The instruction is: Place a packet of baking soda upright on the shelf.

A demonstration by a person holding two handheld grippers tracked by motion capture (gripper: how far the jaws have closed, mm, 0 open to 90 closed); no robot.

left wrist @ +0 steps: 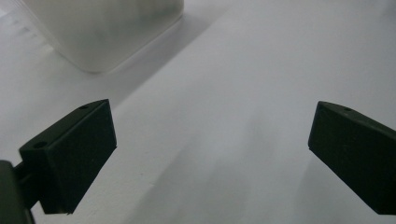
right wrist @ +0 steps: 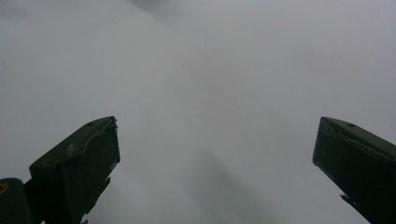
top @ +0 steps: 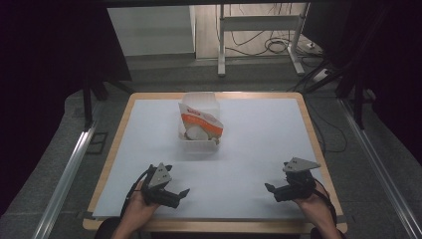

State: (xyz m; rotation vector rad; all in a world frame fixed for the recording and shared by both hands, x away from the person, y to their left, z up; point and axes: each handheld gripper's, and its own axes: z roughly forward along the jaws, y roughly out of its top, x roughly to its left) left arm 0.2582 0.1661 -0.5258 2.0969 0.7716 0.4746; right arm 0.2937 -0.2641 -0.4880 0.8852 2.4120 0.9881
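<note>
A clear plastic tub (top: 199,124) stands on the white table (top: 259,144) near its far middle. Inside it leans an orange and white packet (top: 200,121) with pale round items below it. My left gripper (top: 181,194) rests low at the table's front left, held by a hand, jaws wide apart and empty. In the left gripper view (left wrist: 212,140) the tub (left wrist: 102,28) shows at the upper left, well ahead of the jaws. My right gripper (top: 270,189) sits at the front right, also open and empty. The right gripper view (right wrist: 215,144) looks onto bare white table between its jaws.
The table has a wooden rim (top: 119,119). Metal rails (top: 67,169) run along the floor at both sides. A white desk frame (top: 259,35) and loose cables (top: 278,45) lie on the floor beyond the far edge. Dark curtains flank the scene.
</note>
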